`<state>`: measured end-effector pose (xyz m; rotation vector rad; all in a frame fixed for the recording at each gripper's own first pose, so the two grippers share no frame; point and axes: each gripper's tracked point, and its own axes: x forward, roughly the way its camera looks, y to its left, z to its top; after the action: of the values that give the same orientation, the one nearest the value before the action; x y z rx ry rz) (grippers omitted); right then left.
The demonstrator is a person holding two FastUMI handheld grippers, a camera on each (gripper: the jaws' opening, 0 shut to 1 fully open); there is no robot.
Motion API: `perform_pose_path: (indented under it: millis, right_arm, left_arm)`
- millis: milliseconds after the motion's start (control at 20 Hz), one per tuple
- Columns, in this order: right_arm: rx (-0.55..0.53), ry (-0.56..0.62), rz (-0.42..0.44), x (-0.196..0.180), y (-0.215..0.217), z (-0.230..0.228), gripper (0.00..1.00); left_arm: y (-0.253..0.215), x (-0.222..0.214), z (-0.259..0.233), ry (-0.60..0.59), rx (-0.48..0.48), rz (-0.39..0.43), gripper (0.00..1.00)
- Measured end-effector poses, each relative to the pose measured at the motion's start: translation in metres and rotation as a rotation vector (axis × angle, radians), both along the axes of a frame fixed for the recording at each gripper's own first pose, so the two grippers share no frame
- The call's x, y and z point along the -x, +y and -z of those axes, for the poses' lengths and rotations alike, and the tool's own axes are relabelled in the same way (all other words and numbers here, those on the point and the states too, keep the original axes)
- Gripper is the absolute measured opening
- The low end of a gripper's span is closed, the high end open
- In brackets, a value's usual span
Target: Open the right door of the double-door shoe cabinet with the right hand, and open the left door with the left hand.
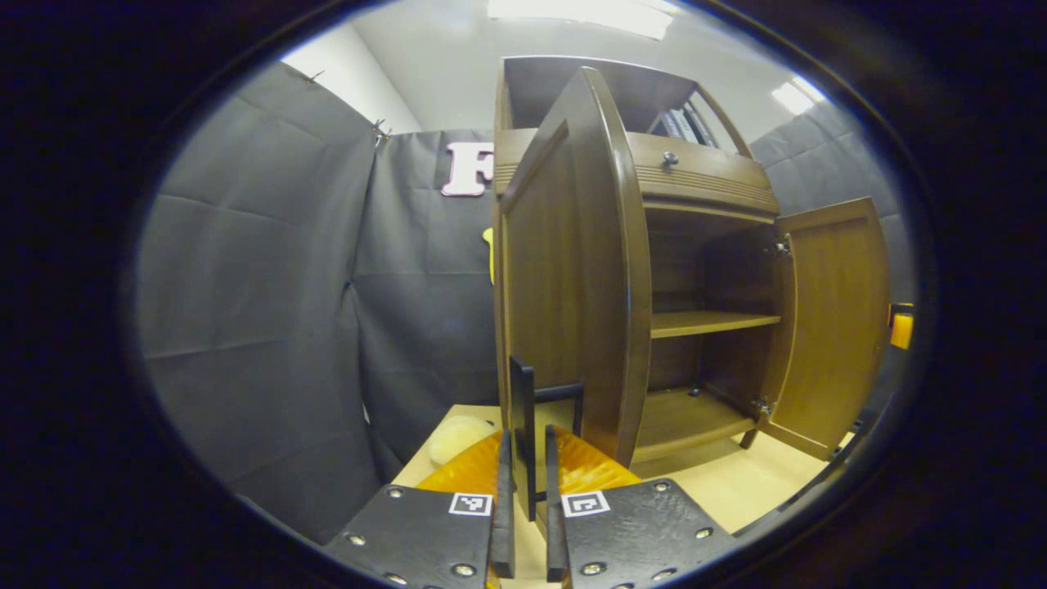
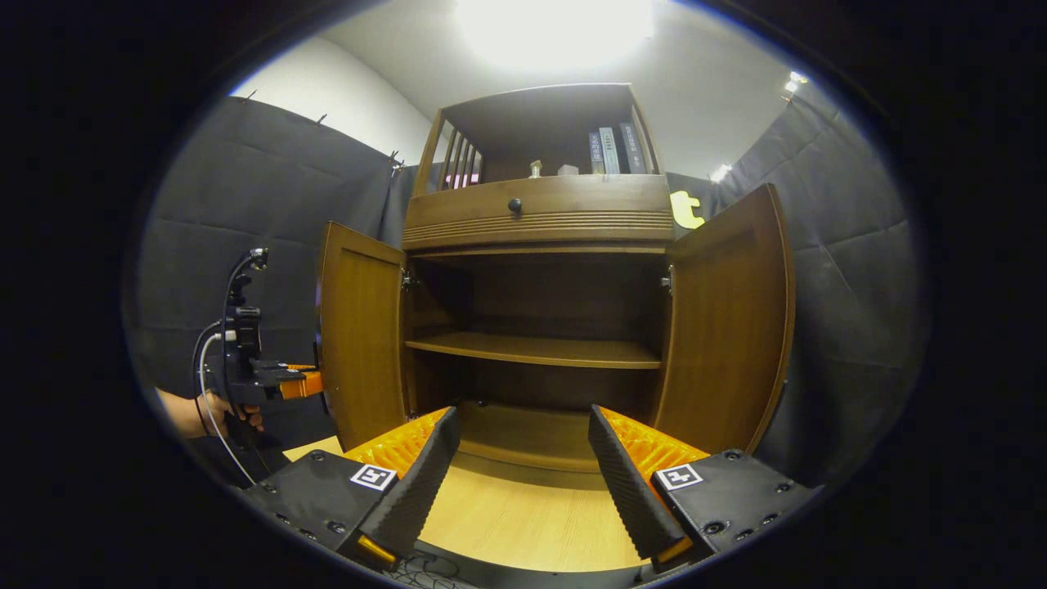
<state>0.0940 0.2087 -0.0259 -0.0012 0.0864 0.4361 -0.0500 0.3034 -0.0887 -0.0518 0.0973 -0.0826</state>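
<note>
Shoe cabinet doors both stand swung out. In the right gripper view the cabinet sits straight ahead of the right gripper, whose two ribbed fingers are spread wide with nothing between them, hovering over the light wooden floor board in front of the cabinet's base. The right door stands ahead and to the right of this gripper, apart from it, its inner face turned toward the opening. The left door is ahead and to the left. Between the doors the inside is bare: one shelf across the middle and the bottom board below it. Above the doors is a drawer front with a dark round knob, and on top an open shelf with a few books.

Farther left in that view, a hand holds the left gripper right at the outer edge of the left door.

In the left gripper view, the left gripper has its fingers almost closed, pressing from both sides on the thin black handle that stands out from the left door just ahead. That door is seen nearly edge-on, directly in front. The right door is well beyond, to the right.
</note>
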Motion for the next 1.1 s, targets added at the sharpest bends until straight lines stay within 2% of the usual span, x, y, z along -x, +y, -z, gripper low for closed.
perform_pose_path:
  millis: [250, 400, 450, 600, 700, 750, 800, 950, 1000, 1100]
  right_arm:
    - [0.004, 0.000, -0.014, 0.000, 0.025, -0.002, 0.97]
    - [0.003, 0.001, -0.021, 0.001, 0.040, -0.003, 0.99]
    - [0.003, 0.001, -0.022, 0.000, 0.046, -0.003, 0.97]
    - [-0.001, -0.001, -0.021, -0.001, 0.060, -0.005, 0.99]
    - [-0.005, -0.005, -0.009, -0.003, 0.067, -0.007, 0.97]
    - [-0.010, -0.008, 0.002, -0.002, 0.070, -0.008, 0.97]
    - [-0.015, -0.011, 0.013, -0.003, 0.071, -0.011, 0.99]
    - [-0.028, -0.010, 0.043, -0.007, 0.071, -0.012, 0.96]
    - [-0.029, -0.009, 0.050, -0.008, 0.068, -0.013, 0.96]
    - [-0.029, -0.010, 0.080, -0.008, 0.059, -0.014, 0.96]
  left_arm:
    - [0.030, 0.003, -0.003, -0.006, -0.002, -0.017, 0.13]
    - [0.050, 0.004, -0.002, -0.009, -0.001, -0.036, 0.18]
    - [0.060, 0.007, -0.001, -0.011, 0.000, -0.044, 0.19]
    - [0.078, 0.011, 0.001, -0.010, 0.019, -0.034, 0.19]
    - [0.089, 0.015, 0.000, -0.012, 0.016, -0.038, 0.19]
    - [0.095, 0.019, -0.001, -0.015, 0.016, -0.046, 0.16]
    - [0.101, 0.023, -0.005, -0.022, 0.024, -0.052, 0.16]
    - [0.109, 0.037, -0.015, -0.033, 0.059, -0.047, 0.19]
    - [0.113, 0.042, -0.017, -0.037, 0.061, -0.055, 0.13]
    - [0.111, 0.051, -0.025, -0.041, 0.066, -0.063, 0.17]
